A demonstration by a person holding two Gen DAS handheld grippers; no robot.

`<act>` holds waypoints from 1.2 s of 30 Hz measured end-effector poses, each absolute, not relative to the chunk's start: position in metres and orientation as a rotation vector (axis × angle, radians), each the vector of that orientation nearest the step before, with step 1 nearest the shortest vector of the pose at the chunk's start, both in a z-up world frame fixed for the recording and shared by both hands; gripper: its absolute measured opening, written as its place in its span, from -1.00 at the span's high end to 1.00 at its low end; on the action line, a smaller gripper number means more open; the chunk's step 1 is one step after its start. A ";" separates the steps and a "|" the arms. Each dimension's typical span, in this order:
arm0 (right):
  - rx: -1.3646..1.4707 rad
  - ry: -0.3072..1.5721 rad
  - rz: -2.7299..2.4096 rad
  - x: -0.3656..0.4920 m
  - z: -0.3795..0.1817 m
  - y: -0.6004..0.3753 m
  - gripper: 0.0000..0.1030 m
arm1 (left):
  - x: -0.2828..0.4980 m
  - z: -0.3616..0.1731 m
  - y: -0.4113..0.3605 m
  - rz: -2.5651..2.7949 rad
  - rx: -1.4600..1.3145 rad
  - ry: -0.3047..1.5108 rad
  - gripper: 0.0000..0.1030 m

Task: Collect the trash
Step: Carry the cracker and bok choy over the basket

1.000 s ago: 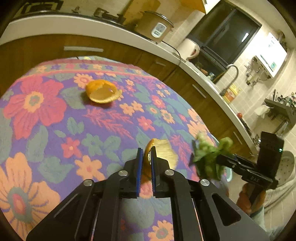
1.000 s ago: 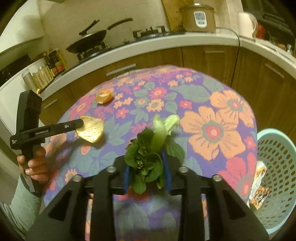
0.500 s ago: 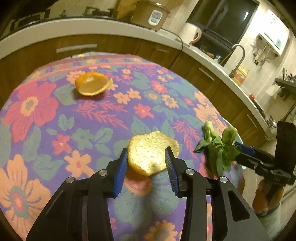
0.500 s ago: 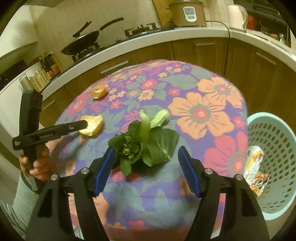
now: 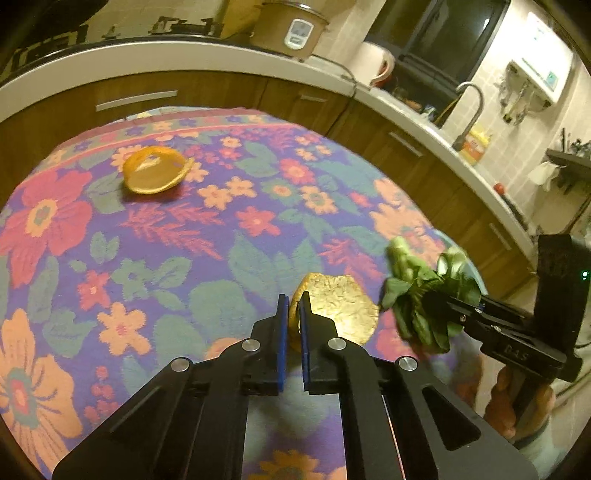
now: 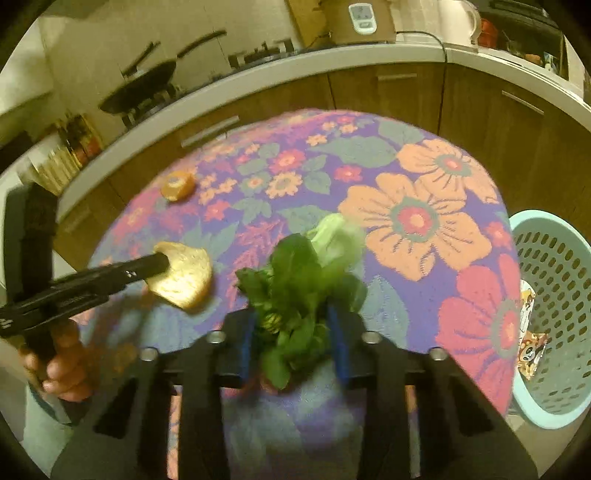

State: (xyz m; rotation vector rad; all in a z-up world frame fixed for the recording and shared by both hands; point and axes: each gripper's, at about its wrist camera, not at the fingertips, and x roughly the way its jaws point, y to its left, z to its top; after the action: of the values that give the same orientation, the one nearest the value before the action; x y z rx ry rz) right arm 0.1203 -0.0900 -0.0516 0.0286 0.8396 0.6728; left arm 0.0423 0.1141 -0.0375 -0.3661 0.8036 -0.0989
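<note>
1. Left gripper (image 5: pixel 291 314): we find its jaws have just clamped down onto the edge of a yellow peel (image 5: pixel 338 310), lifted over the flowered tablecloth (image 5: pixel 221 236). The right wrist view shows the same gripper (image 6: pixel 164 260) from the side, peel (image 6: pixel 184 277) hanging from its tip, with the hand (image 6: pixel 59 365) on the handle below.

2. Right gripper (image 6: pixel 291 332): its jaws have just been closing and now squeeze a bunch of leafy greens (image 6: pixel 306 280), pale stalks pointing away from the camera. In the left wrist view we see this gripper (image 5: pixel 439 306) side-on at the right edge of the table, greens (image 5: pixel 421 295) bunched at its tip, and fingers (image 5: pixel 506 410) on the grip.

3. Orange peel (image 5: pixel 155 175): lies curled and alone on the far part of the cloth, well apart from both grippers. It appears smaller and blurred in the right wrist view (image 6: pixel 178 185).

4. Basket (image 6: pixel 554 317): pale blue, perforated, standing beside the table on the right, seen whole only in the right wrist view, as are the wrappers (image 6: pixel 530 339) inside it.

5. Left wrist view only: tap (image 5: pixel 469 107) and wall heater (image 5: pixel 535 77).

6. Right wrist view only: frying pan (image 6: pixel 144 86) on the stove.

7. Both views: rice cooker (image 5: pixel 291 27) and kettle (image 5: pixel 376 62) on the counter.
</note>
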 end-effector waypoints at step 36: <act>0.423 0.738 0.207 0.147 -0.069 -0.391 0.53 | 0.181 0.001 -0.150 -0.482 -0.131 0.855 0.93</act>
State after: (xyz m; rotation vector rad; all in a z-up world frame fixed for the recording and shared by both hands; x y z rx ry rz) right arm 0.1471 -0.3908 -0.0687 0.4232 0.7384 0.2066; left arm 0.1810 -0.1495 0.0011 -0.1309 0.8553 -0.4815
